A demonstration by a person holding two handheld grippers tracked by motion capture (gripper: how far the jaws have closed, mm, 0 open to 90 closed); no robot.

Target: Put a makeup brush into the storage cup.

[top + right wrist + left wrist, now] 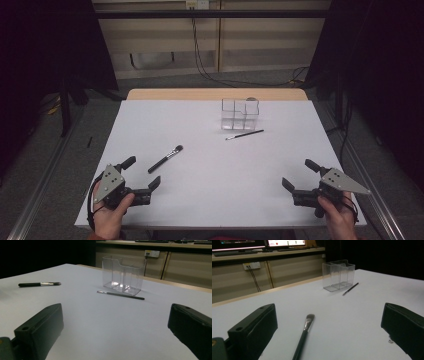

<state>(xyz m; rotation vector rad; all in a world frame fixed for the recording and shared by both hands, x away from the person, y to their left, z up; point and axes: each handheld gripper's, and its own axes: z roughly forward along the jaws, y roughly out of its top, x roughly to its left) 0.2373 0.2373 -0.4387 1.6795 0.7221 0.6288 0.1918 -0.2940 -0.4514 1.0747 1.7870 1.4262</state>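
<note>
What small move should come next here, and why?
Probably ease the left gripper forward over the thick brush: its jaws stand open and empty, the brush lies loose on the table just ahead, outside the clear organiser.

Black-handled brush (165,159), clear organizer (240,114), white table (210,180).

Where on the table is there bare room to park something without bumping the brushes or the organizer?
Widest free patch: the white table between the two open tools, left tool and right tool, below the thin brush. The far-left corner, beyond the thick brush, is bare too. Crowded: around the clear organizer, with the thin brush lying just in front.
</note>
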